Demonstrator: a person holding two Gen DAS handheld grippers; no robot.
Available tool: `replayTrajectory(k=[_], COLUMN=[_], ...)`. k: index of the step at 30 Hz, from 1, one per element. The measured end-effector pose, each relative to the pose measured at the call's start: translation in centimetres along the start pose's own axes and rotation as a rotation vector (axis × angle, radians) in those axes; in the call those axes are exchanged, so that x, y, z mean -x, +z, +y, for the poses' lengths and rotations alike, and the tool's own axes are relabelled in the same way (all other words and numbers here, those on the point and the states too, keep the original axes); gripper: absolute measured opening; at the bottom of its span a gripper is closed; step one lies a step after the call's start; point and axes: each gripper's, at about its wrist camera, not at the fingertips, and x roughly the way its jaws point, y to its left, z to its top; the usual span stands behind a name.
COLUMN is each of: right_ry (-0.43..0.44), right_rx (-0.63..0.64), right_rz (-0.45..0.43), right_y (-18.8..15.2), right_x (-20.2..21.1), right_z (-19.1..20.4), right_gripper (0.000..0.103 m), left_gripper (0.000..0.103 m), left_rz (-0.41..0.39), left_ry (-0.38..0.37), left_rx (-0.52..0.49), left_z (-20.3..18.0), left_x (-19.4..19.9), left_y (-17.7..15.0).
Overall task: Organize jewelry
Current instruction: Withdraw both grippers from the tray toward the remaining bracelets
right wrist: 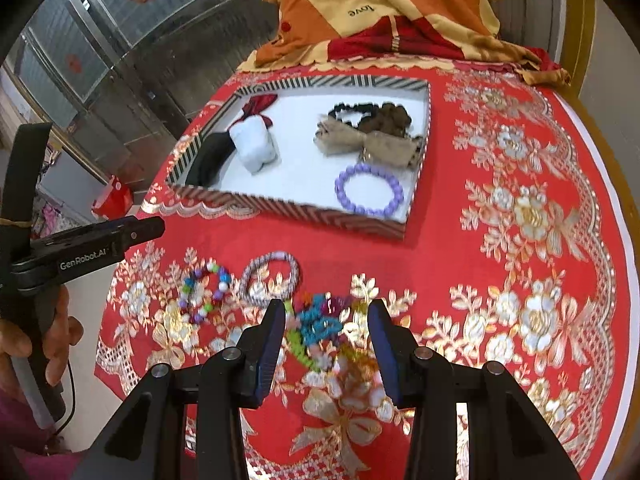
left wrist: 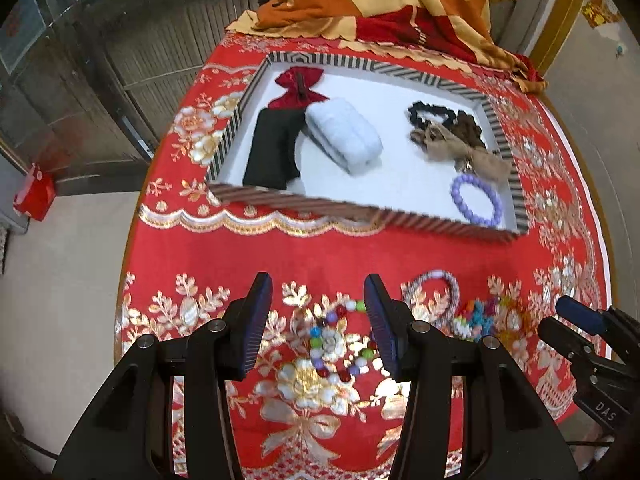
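Observation:
A striped-rim white tray (left wrist: 496, 234) (right wrist: 280, 202) holds a purple bead bracelet (left wrist: 476, 200) (right wrist: 370, 190), a beige bow, dark scrunchies, a white pouch, a black item and a red bow. On the red cloth lie a multicolour bead bracelet (left wrist: 340, 340) (right wrist: 202, 294), a grey-white woven band (left wrist: 434, 294) (right wrist: 272, 276) and a colourful tangled piece (left wrist: 480, 318) (right wrist: 324, 328). My left gripper (left wrist: 318, 288) is open above the multicolour bracelet. My right gripper (right wrist: 326, 314) is open around the colourful tangle.
A patterned orange and red blanket (left wrist: 380, 0) (right wrist: 380, 12) is heaped at the table's far edge. The round table's edge (left wrist: 128, 280) drops off at left. A red box (left wrist: 34, 192) sits on the floor by a metal shutter.

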Motion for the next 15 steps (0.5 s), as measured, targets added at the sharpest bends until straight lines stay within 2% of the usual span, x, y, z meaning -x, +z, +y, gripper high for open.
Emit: replayTrajectory(k=[15], right_ry=[-0.029], right_rx=[-0.024], right_rz=[0.066], right_y=[-3.1], right_x=[-1.6], right_z=[-1.8], right_gripper=[0.041], left_gripper=[0.047], left_rz=[0.118], left_ry=[-0.062], left_rx=[-0.028], left_z=[-0.5], left_x=[-2.6], left_y=[-2.9])
